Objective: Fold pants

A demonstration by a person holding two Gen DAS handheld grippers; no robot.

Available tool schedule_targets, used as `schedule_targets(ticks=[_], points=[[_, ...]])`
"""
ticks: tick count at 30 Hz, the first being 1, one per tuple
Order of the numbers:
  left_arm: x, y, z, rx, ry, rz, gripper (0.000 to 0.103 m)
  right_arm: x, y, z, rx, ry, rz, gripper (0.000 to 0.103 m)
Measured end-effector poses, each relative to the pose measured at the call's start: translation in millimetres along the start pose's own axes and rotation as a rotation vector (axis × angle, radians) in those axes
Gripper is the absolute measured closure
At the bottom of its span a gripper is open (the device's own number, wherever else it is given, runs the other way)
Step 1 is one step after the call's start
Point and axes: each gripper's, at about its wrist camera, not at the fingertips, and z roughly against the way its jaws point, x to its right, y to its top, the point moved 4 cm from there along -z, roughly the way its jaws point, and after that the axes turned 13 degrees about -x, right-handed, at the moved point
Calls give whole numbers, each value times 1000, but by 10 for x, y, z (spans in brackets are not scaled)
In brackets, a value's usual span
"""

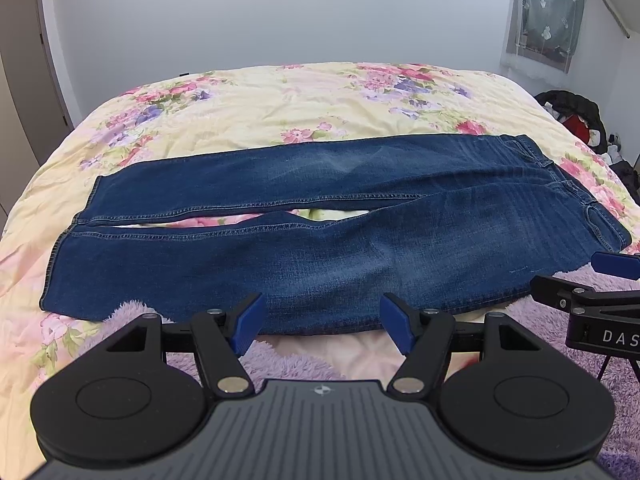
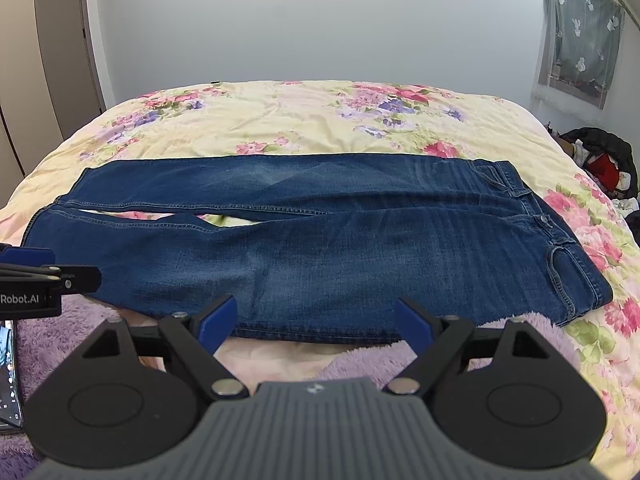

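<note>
Dark blue jeans [image 1: 320, 248] lie flat and unfolded across a floral bedspread, waistband to the right, leg hems to the left, a narrow gap between the two legs. The same jeans [image 2: 320, 248] fill the middle of the right wrist view. My left gripper [image 1: 322, 326] hovers open just before the near edge of the lower leg, holding nothing. My right gripper [image 2: 314, 322] is open too, in front of the near edge closer to the thigh. Each gripper's tip shows at the side of the other's view.
The floral bedspread [image 1: 280, 100] covers a wide bed. A fuzzy purple blanket [image 1: 288, 360] lies under the grippers at the near edge. A pile of dark and red clothes [image 2: 604, 164] sits off the bed's right side. A phone [image 2: 10, 376] rests at the left.
</note>
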Motion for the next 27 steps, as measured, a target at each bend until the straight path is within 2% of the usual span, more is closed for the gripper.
schedule_targets(ticks=[27], points=[[3, 18, 34, 2, -1, -4, 25, -20, 7, -16, -2, -1, 11, 21]])
